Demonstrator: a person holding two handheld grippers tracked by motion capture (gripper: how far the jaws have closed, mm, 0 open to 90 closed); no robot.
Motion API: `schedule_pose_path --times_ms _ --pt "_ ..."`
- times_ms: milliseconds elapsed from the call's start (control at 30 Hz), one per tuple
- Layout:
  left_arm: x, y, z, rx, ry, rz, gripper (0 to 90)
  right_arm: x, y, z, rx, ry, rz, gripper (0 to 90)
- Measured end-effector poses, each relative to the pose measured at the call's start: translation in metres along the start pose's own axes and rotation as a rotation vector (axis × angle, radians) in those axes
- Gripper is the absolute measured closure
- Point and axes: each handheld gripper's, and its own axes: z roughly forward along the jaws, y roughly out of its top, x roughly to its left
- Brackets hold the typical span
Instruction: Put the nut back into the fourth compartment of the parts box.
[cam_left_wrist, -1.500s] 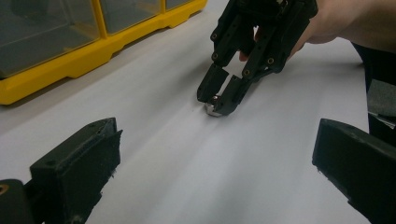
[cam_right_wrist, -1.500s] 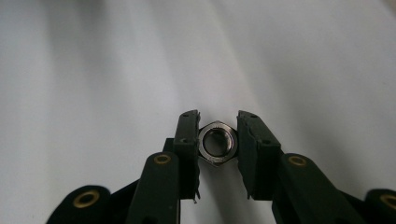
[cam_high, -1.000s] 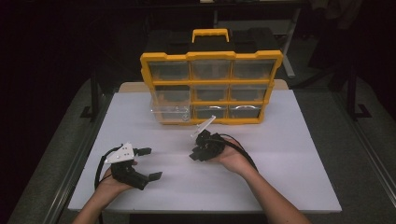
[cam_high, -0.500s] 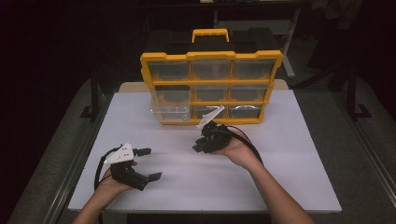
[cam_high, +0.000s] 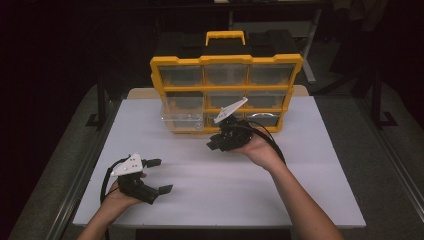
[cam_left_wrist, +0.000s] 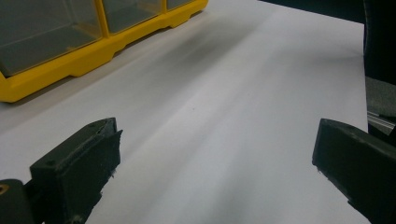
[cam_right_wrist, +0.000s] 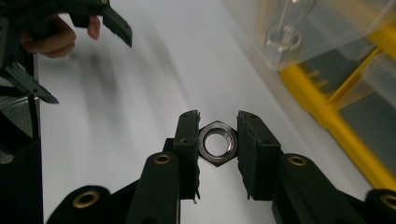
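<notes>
High view: right gripper is moving up the white table toward the yellow organizer, now just short of the pulled-out clear drawer at its lower left; a second ago it was nearer the person. Left gripper is staying parked near the front-left, jaws apart, holding nothing.

Left gripper view: jaws are sitting wide apart over bare table, organizer at far left.

Right gripper view: jaws are clamping a steel hex nut by its flats, drawer ahead. Likely drop-off is coming next.
</notes>
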Motion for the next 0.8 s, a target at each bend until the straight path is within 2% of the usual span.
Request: schedule_pose_path --times_ms 233,267,333,433,467,533,567,633,667,800 --pt "0.000 0.000 -0.001 -0.002 0.001 -0.001 1.1 -0.005 0.016 -0.015 -0.024 -0.008 -0.005 69.0" --pt "0.000 0.000 0.000 -0.003 0.001 0.006 1.1 -0.008 0.019 -0.018 -0.030 -0.017 -0.039 69.0" --pt "0.000 0.001 0.000 -0.003 0.001 0.005 1.1 -0.008 0.023 -0.022 -0.046 -0.015 -0.021 69.0" --pt "-0.001 0.001 0.000 -0.002 -0.001 0.003 1.1 -0.009 0.030 -0.028 -0.051 -0.021 -0.026 69.0" --pt "-0.001 0.001 0.000 -0.003 -0.001 0.003 1.1 -0.008 0.032 -0.030 -0.054 -0.023 -0.009 69.0" --pt "-0.001 0.001 0.000 -0.004 -0.001 0.002 1.1 -0.010 0.037 -0.034 -0.069 -0.026 -0.030 69.0" --pt "-0.001 0.001 0.000 -0.003 -0.001 0.002 1.1 -0.009 0.040 -0.037 -0.068 -0.024 -0.005 69.0" --pt "-0.002 0.001 0.001 -0.011 -0.002 -0.007 1.1 -0.011 0.045 -0.040 -0.084 -0.032 -0.023 69.0" --pt "-0.002 0.001 0.000 -0.006 -0.001 -0.002 1.1 -0.011 0.048 -0.042 -0.084 -0.028 -0.004 69.0" --pt "-0.002 0.001 0.000 -0.005 0.000 0.000 1.1 -0.013 0.060 -0.046 -0.099 -0.036 -0.001 69.0"
